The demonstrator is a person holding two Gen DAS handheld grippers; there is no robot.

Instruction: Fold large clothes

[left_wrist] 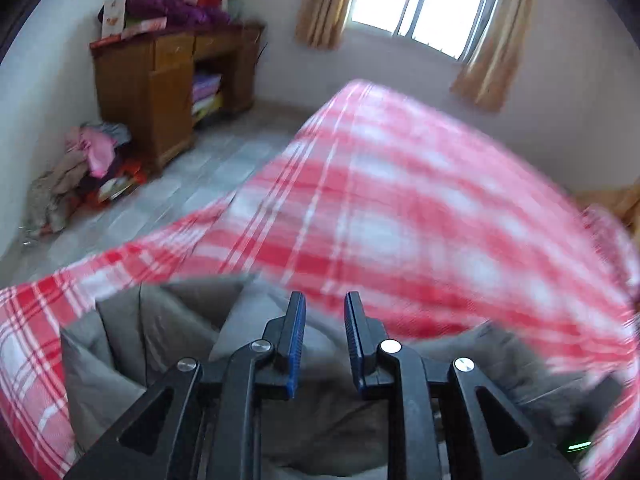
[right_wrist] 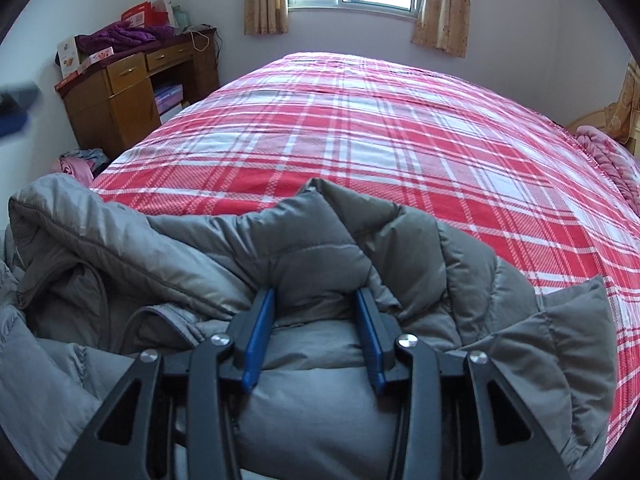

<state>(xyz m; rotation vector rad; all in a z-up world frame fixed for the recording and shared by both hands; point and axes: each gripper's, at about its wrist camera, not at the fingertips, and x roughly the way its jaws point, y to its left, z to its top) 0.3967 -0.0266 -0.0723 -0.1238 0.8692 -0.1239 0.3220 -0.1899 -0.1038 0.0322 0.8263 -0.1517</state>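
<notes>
While the grey puffer jacket (right_wrist: 304,264) lies bunched at the near edge of the bed (right_wrist: 400,128), no finished fold can be made out; its quilted panels are heaped over one another, a zipper edge curling toward the desk side. My judgement is that the work stands at an early stage: the garment has yet to be spread flat, and every fold remains to be done.

Right gripper (right_wrist: 316,308): jaws part-spread, with a thick roll of jacket padding bulging between the blue pads and touching both, so it appears to be pinching that roll.

Left gripper (left_wrist: 325,312): jaws a narrow gap apart over the jacket (left_wrist: 168,328); no fabric is seen between the pads, though this view is blurred. Nothing appears held.

Storage, taken from the wooden desk (right_wrist: 132,92) beside the bed:
- its open shelf holds stacked flat boxes or folded items, kind unclear;
- its top carries a purple garment (right_wrist: 128,34) and cardboard boxes;
- on the floor at its foot lies a loose pile of clothes (left_wrist: 88,160), in no container.
</notes>
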